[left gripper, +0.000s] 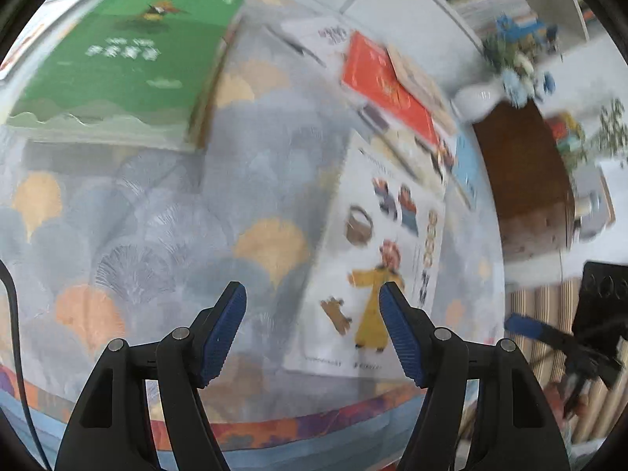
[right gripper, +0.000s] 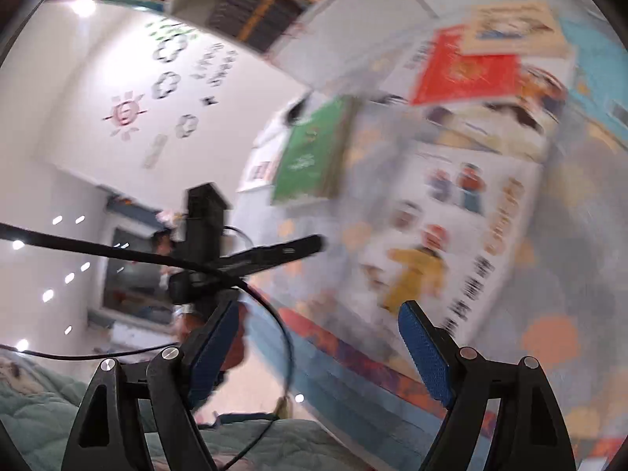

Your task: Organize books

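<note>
Several books lie on a table with a patterned cloth (left gripper: 157,204). A green book (left gripper: 121,62) lies on a stack at the far left. A white picture book (left gripper: 376,259) with a yellow-robed figure lies at the near right. A red book (left gripper: 388,86) lies beyond it among others. My left gripper (left gripper: 312,306) is open and empty above the cloth, its right finger over the white book's left part. My right gripper (right gripper: 318,329) is open and empty above the table's near edge. The right wrist view also shows the white book (right gripper: 451,243), the green book (right gripper: 310,153) and the red book (right gripper: 467,70). Both views are blurred.
The other gripper's body (right gripper: 204,243) with its cable hangs left of the table in the right wrist view. A white vase with flowers (left gripper: 506,78) stands at the table's far right. A bookshelf (right gripper: 255,4) runs along the far wall. A teal quilt (right gripper: 47,404) lies below.
</note>
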